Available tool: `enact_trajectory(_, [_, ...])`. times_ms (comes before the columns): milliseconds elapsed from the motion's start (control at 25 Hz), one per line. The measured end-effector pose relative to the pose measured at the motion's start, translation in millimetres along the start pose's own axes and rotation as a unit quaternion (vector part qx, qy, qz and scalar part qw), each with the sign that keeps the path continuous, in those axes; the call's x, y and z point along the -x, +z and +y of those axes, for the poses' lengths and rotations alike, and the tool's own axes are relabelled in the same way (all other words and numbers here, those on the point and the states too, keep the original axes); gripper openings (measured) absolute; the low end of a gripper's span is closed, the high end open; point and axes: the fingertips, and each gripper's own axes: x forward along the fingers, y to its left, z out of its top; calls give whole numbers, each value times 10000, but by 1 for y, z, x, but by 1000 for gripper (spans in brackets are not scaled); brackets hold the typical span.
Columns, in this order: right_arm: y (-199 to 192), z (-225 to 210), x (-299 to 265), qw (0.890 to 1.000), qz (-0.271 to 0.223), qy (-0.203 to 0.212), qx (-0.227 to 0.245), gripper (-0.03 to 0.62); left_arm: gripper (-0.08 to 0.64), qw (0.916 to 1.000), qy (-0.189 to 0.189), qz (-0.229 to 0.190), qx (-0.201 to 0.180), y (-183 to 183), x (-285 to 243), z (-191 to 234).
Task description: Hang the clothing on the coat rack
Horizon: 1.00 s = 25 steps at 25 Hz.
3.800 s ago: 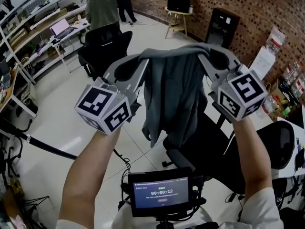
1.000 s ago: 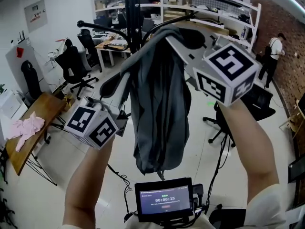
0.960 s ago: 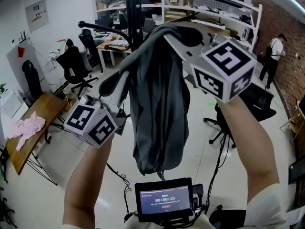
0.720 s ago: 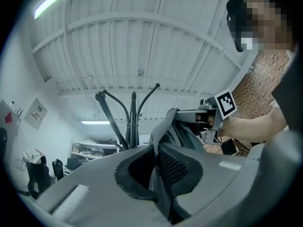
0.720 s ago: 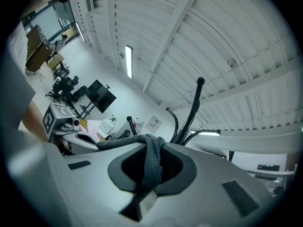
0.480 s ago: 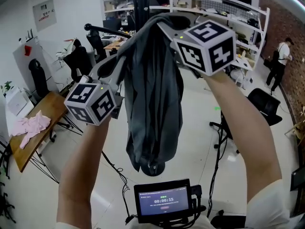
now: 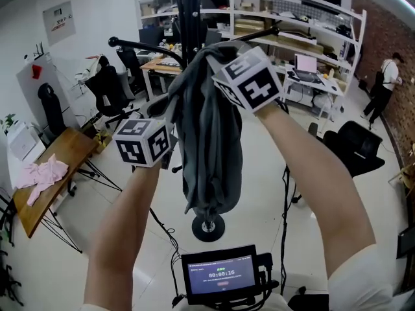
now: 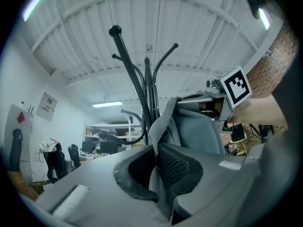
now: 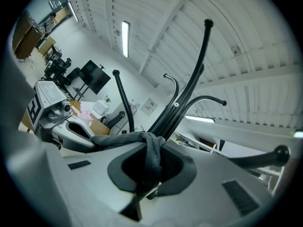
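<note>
Left gripper and right gripper: fingers were pinched shut on the grey fabric garment, held up at 12 o'clock, close by the black metal coat rack. Approach done, I judged. No hook was caught yet; draping and release remained.

Clothing: grey garment, bunched, hangs vert. in long folds. Top edge clamped in left gripper and right gripper, fabric spanning betw. them. Coat rack: black pole, upright, curved ball-tipped arms, at 12 o'clock just behind garment. One arm extends to 10 o'clock. Round base on floor at 6 o'clock, below hem. Garment/rack contact: cannot tell.
</note>
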Motion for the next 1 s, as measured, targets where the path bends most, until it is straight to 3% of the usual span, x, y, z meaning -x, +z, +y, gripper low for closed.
enact_trajectory(280, [-35, 14, -11, 9993, 300, 189, 87, 20, 12, 9980, -305, 473, 272, -52, -9, -19])
enact_trajectory(560, [-77, 29, -8, 9952, 440, 688, -543, 18, 14, 9959, -527, 620, 384, -79, -2, -38])
enact_trajectory(840, [-99, 54, 8, 9904, 49, 894, -1054, 20, 17, 9956, -646, 374, 564, -80, 14, -51])
enact_trajectory(1000, [-98, 70, 16, 9909, -258, 835, -1022, 21, 36, 9955, -680, 124, 650, -78, 28, -54])
